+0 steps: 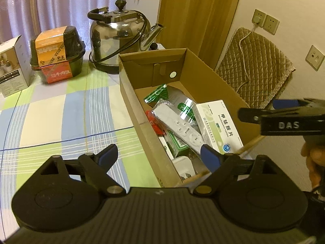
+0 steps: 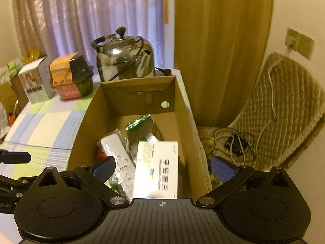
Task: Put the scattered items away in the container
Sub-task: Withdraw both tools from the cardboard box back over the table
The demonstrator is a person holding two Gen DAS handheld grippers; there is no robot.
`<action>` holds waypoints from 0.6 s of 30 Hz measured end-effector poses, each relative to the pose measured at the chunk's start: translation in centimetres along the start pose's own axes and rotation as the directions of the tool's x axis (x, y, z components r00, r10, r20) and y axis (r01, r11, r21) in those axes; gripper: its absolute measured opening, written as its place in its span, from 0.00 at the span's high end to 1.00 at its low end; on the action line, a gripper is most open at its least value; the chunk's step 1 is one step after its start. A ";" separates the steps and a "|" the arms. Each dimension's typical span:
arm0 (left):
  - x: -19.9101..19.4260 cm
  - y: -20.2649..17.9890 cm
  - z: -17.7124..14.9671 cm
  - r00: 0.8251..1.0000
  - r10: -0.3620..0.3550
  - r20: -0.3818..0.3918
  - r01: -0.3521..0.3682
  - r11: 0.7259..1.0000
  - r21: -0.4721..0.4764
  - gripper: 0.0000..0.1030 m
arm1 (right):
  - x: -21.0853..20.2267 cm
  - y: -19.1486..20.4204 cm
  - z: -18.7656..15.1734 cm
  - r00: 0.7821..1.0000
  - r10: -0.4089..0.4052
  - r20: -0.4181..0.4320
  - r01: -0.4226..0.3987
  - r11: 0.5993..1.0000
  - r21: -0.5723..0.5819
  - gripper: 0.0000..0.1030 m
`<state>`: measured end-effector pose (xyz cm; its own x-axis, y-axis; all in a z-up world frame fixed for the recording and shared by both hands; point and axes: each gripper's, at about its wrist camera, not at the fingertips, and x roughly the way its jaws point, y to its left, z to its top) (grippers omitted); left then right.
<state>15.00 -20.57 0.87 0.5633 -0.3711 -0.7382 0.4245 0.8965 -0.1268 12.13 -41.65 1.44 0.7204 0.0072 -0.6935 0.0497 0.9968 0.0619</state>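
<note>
The cardboard box point(image 2: 140, 93) at the counter's point(image 1: 61, 111) right edge already holds the medicine carton point(image 2: 157, 166), a wrapped power strip point(image 1: 180, 129) and green packets point(image 1: 158, 95); little seems left. Both left gripper point(image 1: 160, 156) and right gripper point(image 2: 163, 167) show spread, empty fingers, with open room leftward.

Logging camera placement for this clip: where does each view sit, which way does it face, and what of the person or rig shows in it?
Left wrist: on the left gripper, above the tablecloth beside the cardboard box, facing the kettle; its open fingers, the right gripper and a hand show.
Right wrist: on the right gripper, over the box's near end, looking in at the medicine box; its open fingers and part of the left gripper show.
Shared: box, kettle, medicine box, power strip.
</note>
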 end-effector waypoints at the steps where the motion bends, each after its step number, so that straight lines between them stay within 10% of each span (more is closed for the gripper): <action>1: -0.3 -0.2 -0.2 1.000 0.004 0.002 -0.003 1.000 -0.005 0.15 | -0.6 -0.2 -0.3 1.000 0.001 -0.003 -0.001 1.000 0.012 0.00; 18: -6.6 -5.4 -5.7 0.997 0.072 0.001 -0.072 0.995 -0.063 0.01 | -9.4 -2.0 -5.6 0.995 0.004 -0.102 -0.001 1.000 0.027 0.00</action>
<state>4.94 -21.57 2.64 0.5927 -0.3059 -0.7450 0.3378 0.9342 -0.1149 1.36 -43.30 3.84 0.6463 0.0190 -0.7628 0.0672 0.9944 0.0818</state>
